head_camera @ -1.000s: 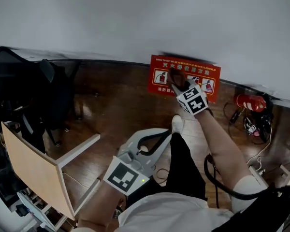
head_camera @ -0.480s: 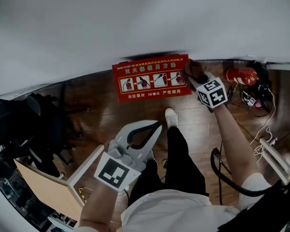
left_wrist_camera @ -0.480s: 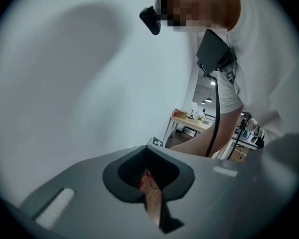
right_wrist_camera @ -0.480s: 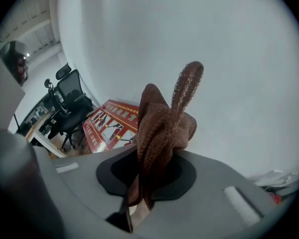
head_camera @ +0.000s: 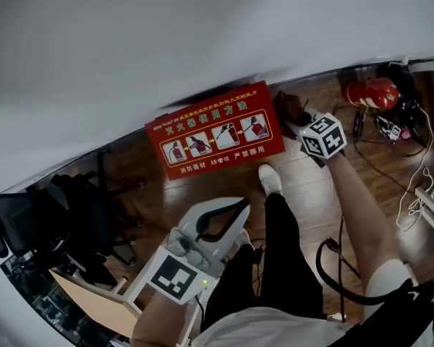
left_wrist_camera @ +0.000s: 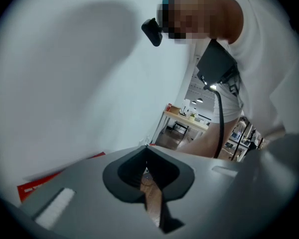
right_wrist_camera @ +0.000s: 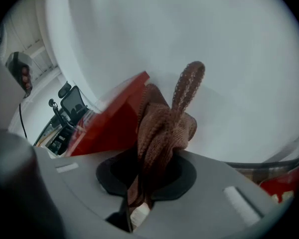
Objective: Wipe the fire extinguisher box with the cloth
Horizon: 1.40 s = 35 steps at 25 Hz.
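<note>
I have the right hand-held gripper [head_camera: 295, 120] grasping the brown cloth [right_wrist_camera: 162, 128] just beside the fire extinguisher box's [head_camera: 215, 130] right end, the left hand-held gripper [left_wrist_camera: 149, 199] clenched empty.

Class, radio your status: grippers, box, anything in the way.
Right gripper shut on cloth, at right end of fire extinguisher box. Left gripper shut, empty. Nothing blocking.

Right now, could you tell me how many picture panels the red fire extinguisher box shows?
4, side by side in one row across the fire extinguisher box; none looks hidden.
</note>
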{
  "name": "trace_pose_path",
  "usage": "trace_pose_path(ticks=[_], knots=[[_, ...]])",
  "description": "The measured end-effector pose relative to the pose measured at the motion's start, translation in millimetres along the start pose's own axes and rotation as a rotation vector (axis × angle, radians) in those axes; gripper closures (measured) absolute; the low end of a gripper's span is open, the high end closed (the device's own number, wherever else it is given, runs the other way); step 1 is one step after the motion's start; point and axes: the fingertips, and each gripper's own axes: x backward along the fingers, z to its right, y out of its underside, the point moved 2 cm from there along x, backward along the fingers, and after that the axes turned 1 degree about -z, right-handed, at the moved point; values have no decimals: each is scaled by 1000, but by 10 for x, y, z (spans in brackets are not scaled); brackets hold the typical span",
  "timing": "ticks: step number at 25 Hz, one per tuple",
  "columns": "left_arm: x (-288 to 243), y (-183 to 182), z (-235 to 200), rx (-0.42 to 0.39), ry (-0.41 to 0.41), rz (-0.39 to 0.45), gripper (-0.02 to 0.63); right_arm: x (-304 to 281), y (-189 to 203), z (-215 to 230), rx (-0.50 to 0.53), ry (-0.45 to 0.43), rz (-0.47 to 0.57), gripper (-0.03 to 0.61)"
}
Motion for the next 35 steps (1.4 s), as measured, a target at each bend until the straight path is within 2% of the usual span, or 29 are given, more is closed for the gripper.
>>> trace_pose_path(ticks=[3,8,15,18,20,23,25,30,35], knots=[[-164,310,-80,14,34,-20,614,-381,276,139,-27,-24,-4,518],[-417,873,-111,53,90,-63,614,-1033,818,551,-41,-9,-79,518],[-699,1621,-42,-2,205,-168,614,-1893,1568,1045,-4,9,-234,517],[-794,1817,-80,-12,227,-155,614,-2158,1901,1162,-11,38,-323,517],[-856,1912,-113,-18,225,-136,614,-2216,2026,1182,-18,53,-333,517],[-855,2001,-119,-19,214,-133,614,-2025,2158,1099,-49,100,-325,517],[-778,1988,-102,-8,208,-126,614,-1753,2199,893,-48,110,-318,517],[-494,1787,-35,-15,171,-42,614,-853,1907,126,117,103,-263,517],[-76,1634,99,-34,138,20,614,-107,1381,-746,282,114,-199,517]])
